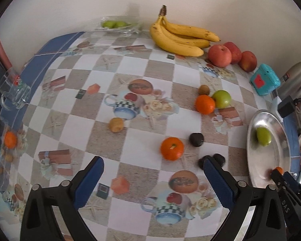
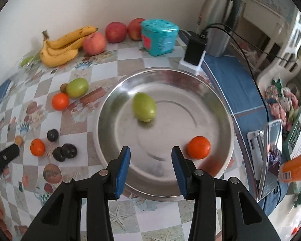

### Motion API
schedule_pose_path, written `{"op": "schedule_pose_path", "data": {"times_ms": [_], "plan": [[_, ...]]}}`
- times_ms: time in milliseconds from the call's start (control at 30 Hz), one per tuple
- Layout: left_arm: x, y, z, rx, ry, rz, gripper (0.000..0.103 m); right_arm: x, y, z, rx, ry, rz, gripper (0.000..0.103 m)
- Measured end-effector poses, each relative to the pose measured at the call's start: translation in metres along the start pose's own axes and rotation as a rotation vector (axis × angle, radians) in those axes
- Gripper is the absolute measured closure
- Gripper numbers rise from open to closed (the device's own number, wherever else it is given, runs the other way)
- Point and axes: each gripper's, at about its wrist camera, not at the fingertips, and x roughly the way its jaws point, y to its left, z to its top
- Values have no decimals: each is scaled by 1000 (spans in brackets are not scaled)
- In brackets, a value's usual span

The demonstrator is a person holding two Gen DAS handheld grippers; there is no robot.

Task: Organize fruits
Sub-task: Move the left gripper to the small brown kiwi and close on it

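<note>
My left gripper [image 1: 153,172] hangs wide open over the checkered tablecloth with nothing between its blue pads. An orange [image 1: 172,148] lies just ahead of it, with dark plums [image 1: 196,139] beside that and a kiwi [image 1: 116,125] further left. My right gripper [image 2: 151,160] is open and empty above the near rim of the metal plate [image 2: 210,92]. The plate holds a blurred green fruit [image 2: 144,106] and an orange [image 2: 198,147]. Another orange [image 2: 60,101], a green fruit [image 2: 77,87], plums [image 2: 65,151] and an orange [image 2: 37,147] lie on the cloth left of the plate.
Bananas [image 1: 180,38] and red apples [image 1: 219,55] sit along the back wall, next to a teal box [image 2: 159,37]. A steel thermos [image 2: 218,18] and a black charger [image 2: 194,51] stand behind the plate. A glass mug [image 1: 14,92] sits at the left edge.
</note>
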Motion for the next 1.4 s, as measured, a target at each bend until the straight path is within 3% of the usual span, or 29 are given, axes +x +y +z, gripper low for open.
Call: {"op": "schedule_pose_path", "data": {"times_ms": [500,667,733,800,933,967,1000,1033,1167,1400], "plan": [[-2,4,5,18,-2,-14,2,-5,34,-5,-69,-15,-26,59],[-4,13,7,13,-16,-7,1,-7,37,-6,-35,-14,-1,59],[-5,22,10,-12,-18,-11,0,-8,39,-6,-25,-26,7,53],[-6,30,11,-29,-20,-11,0,-10,41,-5,-18,-41,15,29],[-4,46,14,-60,-23,10,0,-17,44,-4,10,-82,53,28],[-4,49,15,-64,-23,16,0,-18,45,-3,17,-88,67,22],[-3,54,15,-71,-24,26,0,-18,46,-2,27,-92,84,9],[-3,59,16,-77,-26,35,0,-19,47,-2,37,-101,109,5],[-2,78,18,-99,-31,65,0,-19,59,0,58,-93,189,4],[4,118,20,-180,-21,108,0,-19,84,-2,17,-94,235,4]]}}
